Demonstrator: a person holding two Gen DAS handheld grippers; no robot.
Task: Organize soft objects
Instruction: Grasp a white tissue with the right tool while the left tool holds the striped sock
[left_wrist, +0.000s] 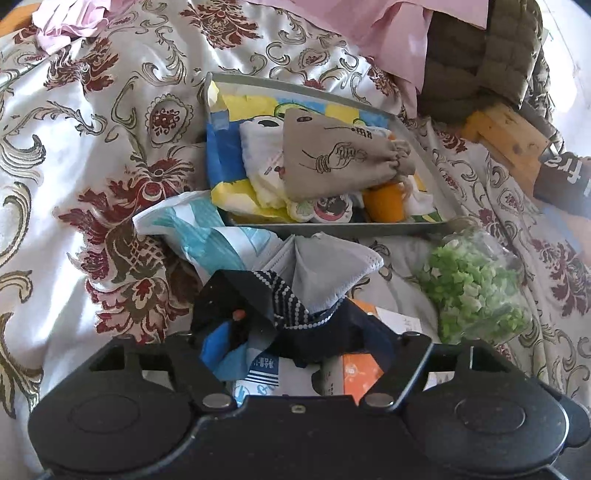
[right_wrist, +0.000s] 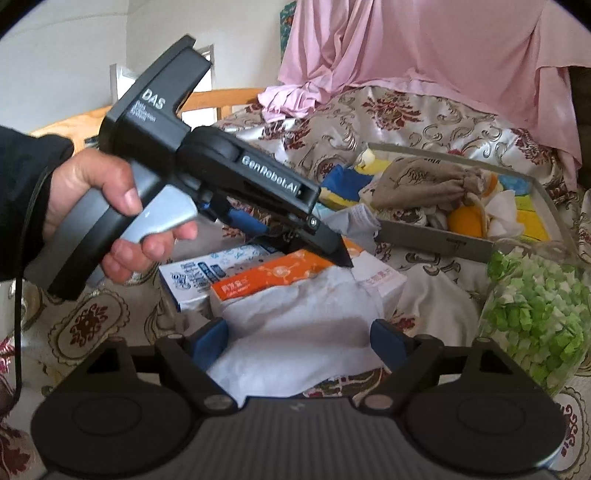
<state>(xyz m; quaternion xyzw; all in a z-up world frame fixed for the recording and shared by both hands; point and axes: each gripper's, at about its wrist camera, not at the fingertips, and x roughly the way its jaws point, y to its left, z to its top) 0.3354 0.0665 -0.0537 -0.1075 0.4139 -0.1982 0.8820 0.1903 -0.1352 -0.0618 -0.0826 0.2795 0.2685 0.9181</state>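
Note:
On the floral bedspread, a grey sock (left_wrist: 328, 266) with a navy dotted band stands bunched between the fingers of my left gripper (left_wrist: 295, 291), which press on it from both sides. Just beyond it lies a grey tray (left_wrist: 332, 230) holding a beige drawstring pouch (left_wrist: 332, 158), yellow-and-blue cloth and an orange item. In the right wrist view, my right gripper (right_wrist: 299, 332) stands wide with a white cloth (right_wrist: 295, 317) lying loose between its blue pads. A hand (right_wrist: 92, 199) holds the left gripper (right_wrist: 340, 254), tip down over an orange box (right_wrist: 273, 277). The tray (right_wrist: 436, 236) is behind it.
A clear bag of green bits (left_wrist: 476, 291) sits right of the sock. A blue-and-white packet (left_wrist: 199, 229) lies to its left. A blue-and-white box (right_wrist: 207, 273) is beside the orange one. Pink cloth (right_wrist: 424, 55) and an olive quilted jacket (left_wrist: 480, 55) are heaped at the back.

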